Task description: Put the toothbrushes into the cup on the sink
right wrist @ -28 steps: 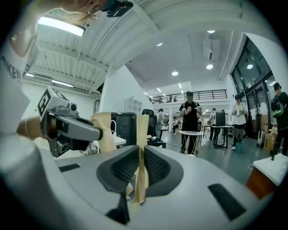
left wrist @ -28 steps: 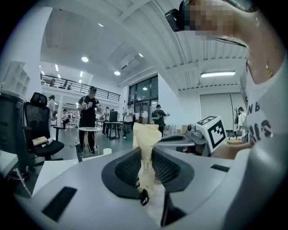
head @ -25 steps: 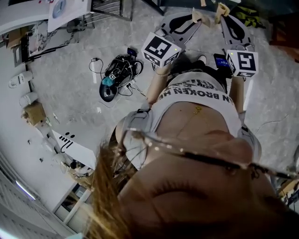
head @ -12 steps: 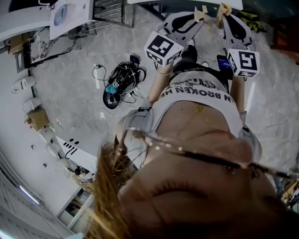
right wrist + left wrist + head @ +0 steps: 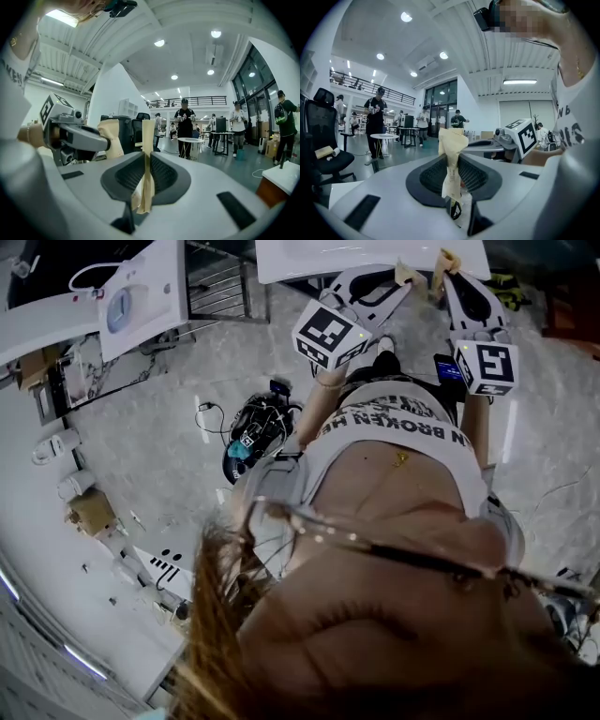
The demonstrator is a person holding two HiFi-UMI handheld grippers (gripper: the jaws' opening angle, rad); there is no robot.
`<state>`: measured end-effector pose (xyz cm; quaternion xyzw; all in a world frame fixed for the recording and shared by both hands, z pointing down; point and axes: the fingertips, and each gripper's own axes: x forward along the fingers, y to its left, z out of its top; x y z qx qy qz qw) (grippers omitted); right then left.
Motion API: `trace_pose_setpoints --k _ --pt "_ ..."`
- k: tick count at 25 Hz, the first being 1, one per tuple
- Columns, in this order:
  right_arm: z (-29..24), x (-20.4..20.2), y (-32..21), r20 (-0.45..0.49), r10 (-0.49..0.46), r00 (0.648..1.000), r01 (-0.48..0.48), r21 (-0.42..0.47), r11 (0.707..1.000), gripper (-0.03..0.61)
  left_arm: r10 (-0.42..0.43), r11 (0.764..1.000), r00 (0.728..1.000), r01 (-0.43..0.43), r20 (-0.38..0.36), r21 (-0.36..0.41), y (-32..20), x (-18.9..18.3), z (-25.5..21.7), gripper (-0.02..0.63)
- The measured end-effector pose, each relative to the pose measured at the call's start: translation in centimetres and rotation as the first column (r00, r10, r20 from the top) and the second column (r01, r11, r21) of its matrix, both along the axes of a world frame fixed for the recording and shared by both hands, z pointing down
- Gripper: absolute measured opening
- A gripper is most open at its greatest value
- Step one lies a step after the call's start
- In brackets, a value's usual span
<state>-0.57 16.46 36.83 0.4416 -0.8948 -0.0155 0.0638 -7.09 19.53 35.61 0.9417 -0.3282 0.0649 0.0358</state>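
Before the white sink (image 5: 309,257), with no toothbrush or cup in sight, the left gripper (image 5: 405,273) and right gripper (image 5: 445,261) hold jaws nearly together on nothing but cream tape (image 5: 452,145), so reaching in unopened would probably shove a toothbrush away.

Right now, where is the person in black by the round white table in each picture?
Head view: not in it.
Left gripper view: person in black, standing left of centre.
Right gripper view: right of centre.
Shared landmark: the round white table beside them.
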Motion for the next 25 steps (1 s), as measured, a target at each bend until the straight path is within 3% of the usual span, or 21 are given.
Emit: trace_pose_setpoints --k 8,25 --pt "-0.3 -4.0 -3.7 -0.016 0.028 0.999 -0.028 0.007 1.000 0.044 0.017 1.000 1.000 -0.017 -0.012 0.005 -3.8 -4.3 -0.2 0.081" --pt "-0.2 -5.0 -6.5 -0.040 0.040 0.998 -0.040 -0.003 0.999 0.044 -0.045 0.999 0.998 0.046 -0.052 0.015 -6.5 -7.5 -0.4 0.081"
